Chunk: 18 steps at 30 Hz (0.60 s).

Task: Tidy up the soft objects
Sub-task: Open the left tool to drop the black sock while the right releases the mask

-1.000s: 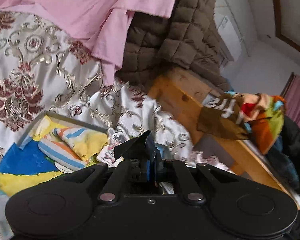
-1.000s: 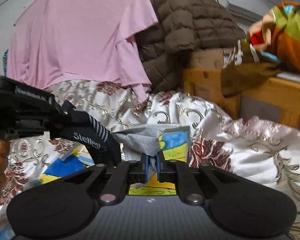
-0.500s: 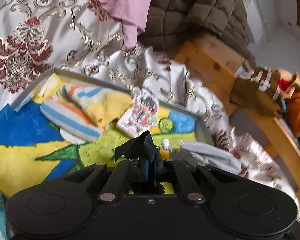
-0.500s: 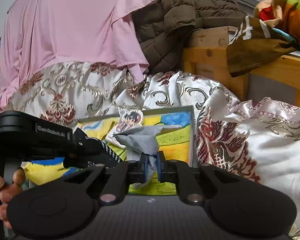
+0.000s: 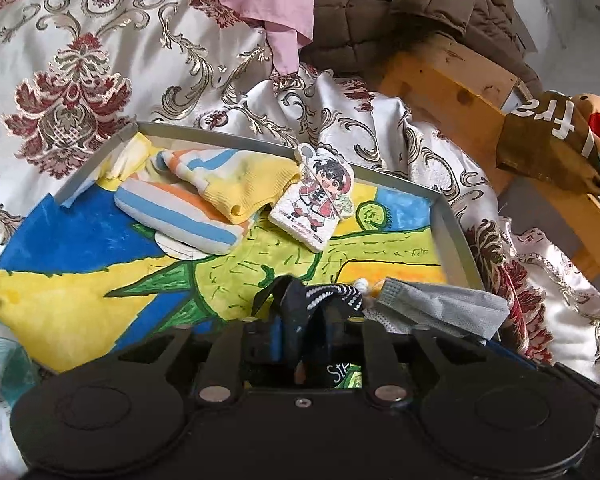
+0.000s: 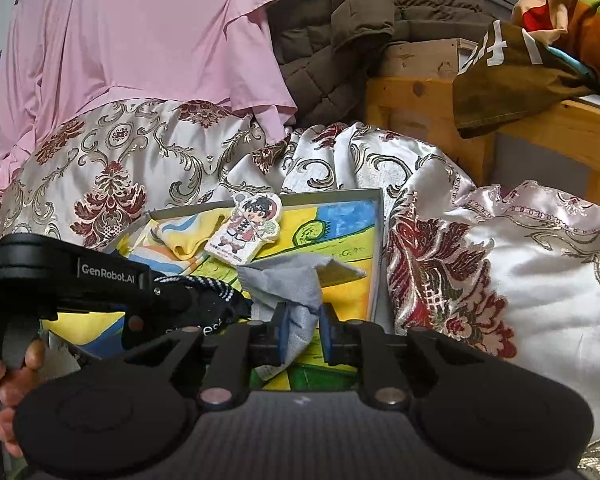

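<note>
A shallow tray [image 5: 452, 220] with a painted blue, yellow and green floor lies on the patterned bedspread [image 5: 80, 60]. Only the right wrist view shows the whole pink sheet [image 6: 140, 40] above the tray and the person's fingers [image 6: 4, 364] at its left; there the left tongs [image 6: 188, 300] read "GenRobot.AI". Inside the tray, the left tongs [image 5: 304, 332] are opening around a black sock [image 5: 320, 300] lettered "St". Beside it, the right tongs [image 6: 303, 332] are opening around a grey mask [image 6: 296, 280].
</note>
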Available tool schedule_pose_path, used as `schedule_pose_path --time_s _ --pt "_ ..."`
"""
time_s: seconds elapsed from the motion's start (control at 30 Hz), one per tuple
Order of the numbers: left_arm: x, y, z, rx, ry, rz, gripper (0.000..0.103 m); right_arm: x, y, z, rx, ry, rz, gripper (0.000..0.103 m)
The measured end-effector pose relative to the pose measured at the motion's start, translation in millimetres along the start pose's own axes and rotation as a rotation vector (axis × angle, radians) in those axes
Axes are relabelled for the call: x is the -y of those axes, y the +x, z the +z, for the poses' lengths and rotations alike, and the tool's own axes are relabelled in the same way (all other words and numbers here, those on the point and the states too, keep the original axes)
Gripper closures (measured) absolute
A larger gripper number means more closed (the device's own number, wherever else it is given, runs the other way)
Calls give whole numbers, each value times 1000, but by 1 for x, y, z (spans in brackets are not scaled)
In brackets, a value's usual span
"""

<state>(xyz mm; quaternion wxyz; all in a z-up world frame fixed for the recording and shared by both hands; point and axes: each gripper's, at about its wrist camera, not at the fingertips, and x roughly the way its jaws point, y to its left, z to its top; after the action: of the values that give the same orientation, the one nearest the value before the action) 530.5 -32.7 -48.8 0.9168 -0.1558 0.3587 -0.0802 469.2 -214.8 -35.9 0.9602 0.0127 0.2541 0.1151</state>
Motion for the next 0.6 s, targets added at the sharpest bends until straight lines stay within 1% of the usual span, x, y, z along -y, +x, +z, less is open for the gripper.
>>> schedule_pose_path --time_s 0.07,0.1,0.17,0.23,0.3,0.47,0.5,0.53,0.6 --pt "1 -4 -1 12 4 16 62 1 -3 0 5 -5 -3 77" --pt "2 -6 -1 18 8 20 60 1 -6 1 10 -7 -8 72" --pt "2 -12 -1 34 13 27 47 3 -12 2 19 -8 -10 68" --pt "3 -19 -2 53 13 33 39 5 -18 3 27 -16 -14 60" --pt "3 -27 -2 66 8 31 38 7 -25 4 37 -14 -19 56" --pt "7 -53 -7 98 5 22 26 9 -52 14 92 -16 -22 38" --pt "8 -60 -9 110 11 25 24 8 -57 16 103 -19 -22 31" --pt "9 -67 -10 122 18 28 20 7 -64 17 115 -22 -24 26" --pt "13 -82 -14 152 38 36 18 5 -76 19 140 -37 -30 21"
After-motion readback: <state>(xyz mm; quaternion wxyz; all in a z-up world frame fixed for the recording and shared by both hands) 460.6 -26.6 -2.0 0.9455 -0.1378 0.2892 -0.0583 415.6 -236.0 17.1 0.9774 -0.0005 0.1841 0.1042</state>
